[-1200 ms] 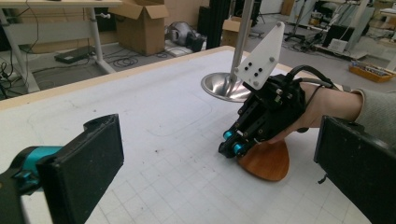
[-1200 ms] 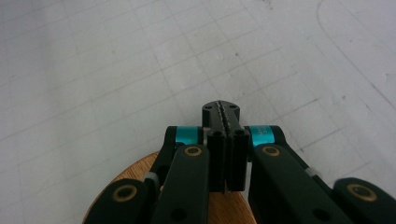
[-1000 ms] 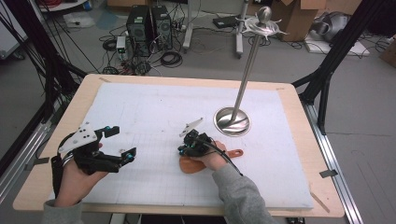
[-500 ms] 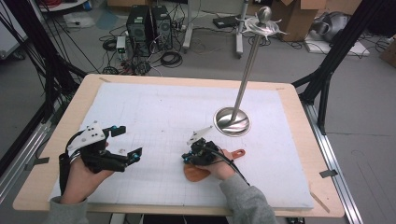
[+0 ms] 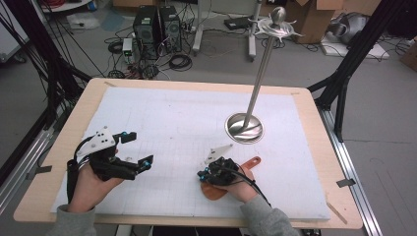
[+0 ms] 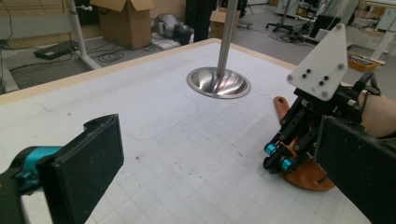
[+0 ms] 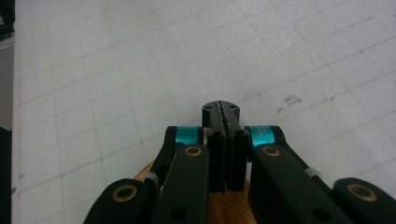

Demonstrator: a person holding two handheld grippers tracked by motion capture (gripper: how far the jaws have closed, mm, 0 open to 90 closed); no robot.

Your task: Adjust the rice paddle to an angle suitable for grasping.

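My right gripper (image 5: 205, 173) is low over the white mat near the front edge, pointing left. Its jaws are pressed together with nothing between them (image 7: 221, 111). Under it lies a flat brown wooden paddle (image 5: 215, 191), handle (image 5: 253, 161) pointing towards the stand; I cannot tell if they touch. The left gripper view shows that gripper (image 6: 275, 157) over the paddle (image 6: 306, 175). My left gripper (image 5: 138, 149) is at the front left, held above the mat, open wide and empty, with its black pads (image 6: 88, 163) far apart.
A tall metal stand rises from a round base (image 5: 244, 128) right of centre on the mat, also seen at the back in the left gripper view (image 6: 218, 83). The gridded white mat (image 5: 172, 118) covers a wooden table (image 5: 314, 128). Black frame legs flank it.
My right hand and gripper have drifted towards the near edge of the table, staying shut over the paddle. The left gripper has shifted slightly to the right and stays open.
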